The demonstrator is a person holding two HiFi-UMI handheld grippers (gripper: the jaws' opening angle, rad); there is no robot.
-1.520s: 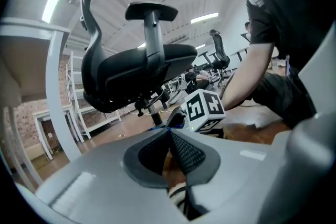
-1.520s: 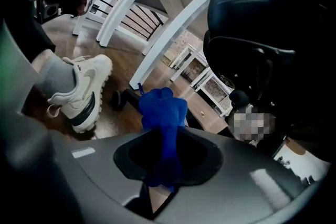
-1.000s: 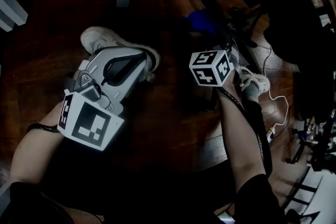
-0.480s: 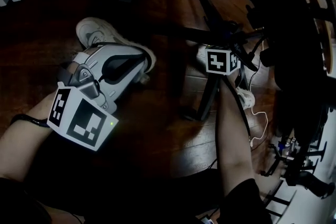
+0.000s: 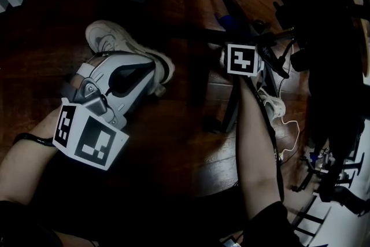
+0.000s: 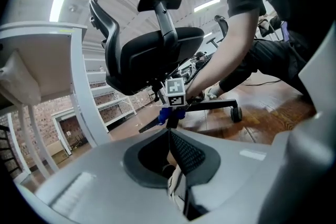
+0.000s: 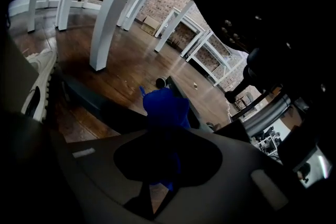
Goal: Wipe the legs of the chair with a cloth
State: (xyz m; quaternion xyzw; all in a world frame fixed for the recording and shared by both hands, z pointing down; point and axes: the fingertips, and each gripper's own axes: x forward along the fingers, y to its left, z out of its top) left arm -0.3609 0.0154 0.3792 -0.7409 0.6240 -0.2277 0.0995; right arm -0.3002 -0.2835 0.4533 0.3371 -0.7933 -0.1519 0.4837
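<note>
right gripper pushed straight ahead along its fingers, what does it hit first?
Probably the chair leg just beyond the blue cloth clamped in the right gripper; cloth may already touch it, depth unclear.

The head view is taken from above, steeply down onto the floor (image 5: 173, 142), with the left gripper (image 5: 151, 73) and right gripper (image 5: 236, 43) close below. The left gripper view is taken from low by the floor, tilted up at the chair (image 6: 152, 55), well apart from it. The right gripper view is taken close against the chair base (image 7: 176, 90), facing along the floor. The base and the cloth (image 7: 165, 110) are shared by all three views.
</note>
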